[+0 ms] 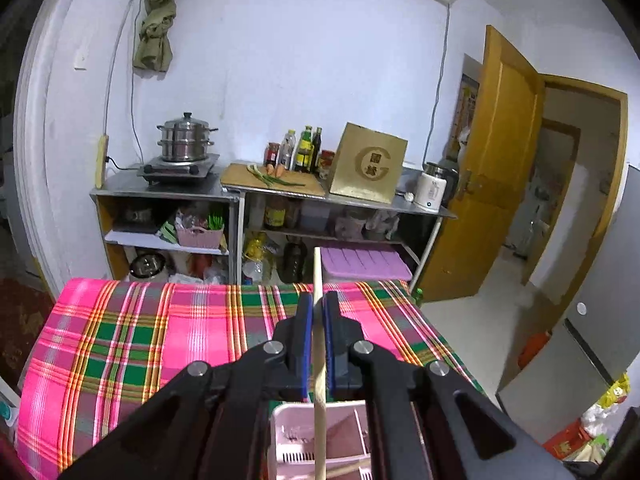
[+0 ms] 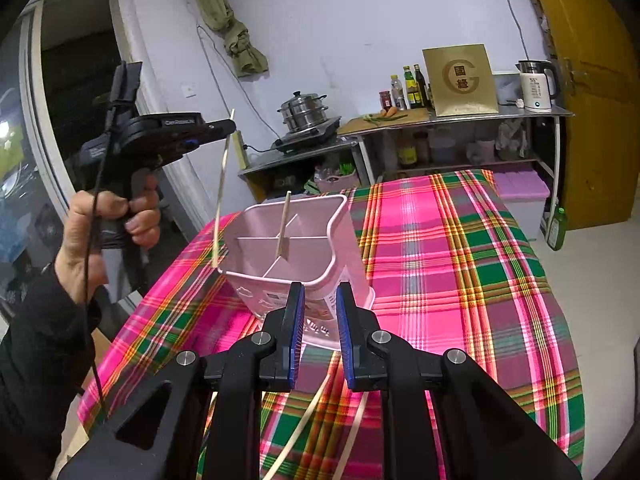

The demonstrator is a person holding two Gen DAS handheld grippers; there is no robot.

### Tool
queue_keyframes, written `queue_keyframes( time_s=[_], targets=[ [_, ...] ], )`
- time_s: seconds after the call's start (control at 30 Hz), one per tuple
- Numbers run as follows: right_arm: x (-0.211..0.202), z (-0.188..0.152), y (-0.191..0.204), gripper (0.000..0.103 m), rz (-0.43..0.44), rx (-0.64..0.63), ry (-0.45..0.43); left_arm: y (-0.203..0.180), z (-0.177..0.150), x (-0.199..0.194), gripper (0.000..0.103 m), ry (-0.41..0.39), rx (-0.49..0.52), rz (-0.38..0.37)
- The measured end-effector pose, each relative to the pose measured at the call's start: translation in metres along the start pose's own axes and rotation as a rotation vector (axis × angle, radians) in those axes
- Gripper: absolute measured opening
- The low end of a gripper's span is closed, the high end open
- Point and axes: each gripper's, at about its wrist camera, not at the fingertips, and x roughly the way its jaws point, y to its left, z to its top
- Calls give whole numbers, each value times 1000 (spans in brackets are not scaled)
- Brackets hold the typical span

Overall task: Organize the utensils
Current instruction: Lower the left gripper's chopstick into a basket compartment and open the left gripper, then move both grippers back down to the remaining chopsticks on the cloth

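A pink utensil holder (image 2: 296, 248) with divided compartments stands on the plaid tablecloth (image 2: 460, 260). One chopstick (image 2: 283, 227) stands tilted inside it. My left gripper (image 1: 319, 304) is shut on another chopstick (image 1: 319, 360), held upright above the holder (image 1: 320, 436); in the right wrist view this gripper (image 2: 230, 126) holds the chopstick (image 2: 222, 184) with its lower tip at the holder's left rim. My right gripper (image 2: 319, 292) is open and empty, just in front of the holder. Two more chopsticks (image 2: 304, 424) lie on the cloth under it.
Behind the table stands a metal shelf unit (image 1: 240, 196) with a steamer pot (image 1: 186, 138), bottles, a cutting board, a gold box (image 1: 368, 164) and a kettle. A purple-lidded bin (image 2: 520, 188) sits past the table's far edge. A yellow door (image 1: 492, 160) is open at right.
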Motion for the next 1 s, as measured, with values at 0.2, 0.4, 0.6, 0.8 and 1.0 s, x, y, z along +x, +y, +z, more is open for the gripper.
queue_keyframes(
  time_s=[0.2, 0.4, 0.6, 0.8, 1.0],
  targets=[
    [5, -1, 0, 17, 7, -1, 6, 3, -8, 11, 6, -36, 11, 16],
    [9, -4, -2, 17, 9, 7, 16, 9, -22, 8, 6, -16, 12, 8],
    [8, -7, 1, 17, 14, 13, 16, 10, -33, -10, 6, 14, 28, -17],
    [3, -14, 10, 17, 19, 1, 20, 9, -53, -36, 6, 56, 47, -41],
    [-9, -27, 21, 17, 30, 0, 22, 10, -75, -61, 6, 99, 27, -84]
  ],
)
